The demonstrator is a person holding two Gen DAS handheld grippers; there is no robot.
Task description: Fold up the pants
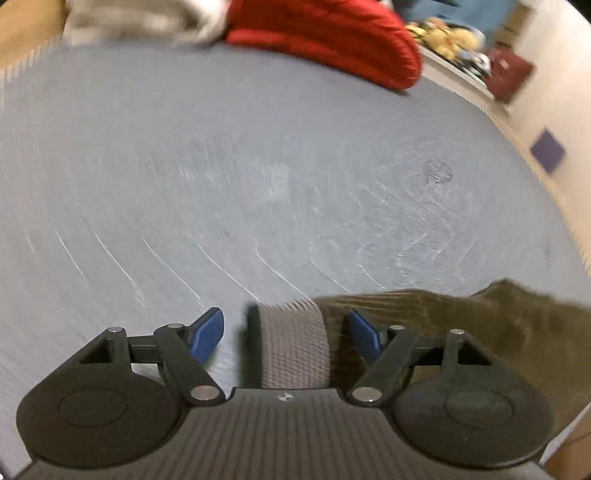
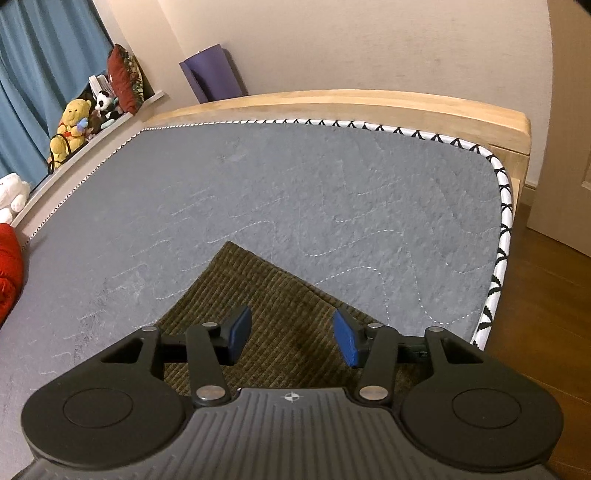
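Observation:
The pants are dark olive-brown corduroy with a grey ribbed waistband. In the left wrist view the waistband [image 1: 293, 345] lies between the blue pads of my left gripper [image 1: 286, 334], which is open; the olive cloth [image 1: 480, 325] spreads to the right. This view is motion-blurred. In the right wrist view a corner of the pants [image 2: 258, 295] lies flat on the grey mattress [image 2: 295, 184], and my right gripper [image 2: 291, 338] is open above the cloth, holding nothing.
A red quilted blanket [image 1: 332, 40] and a pale bundle [image 1: 140, 18] lie at the far side of the mattress. A wooden bed frame [image 2: 369, 103] borders it. Stuffed toys [image 2: 74, 122] line a ledge by blue curtains. A purple mat [image 2: 212, 74] leans on the wall.

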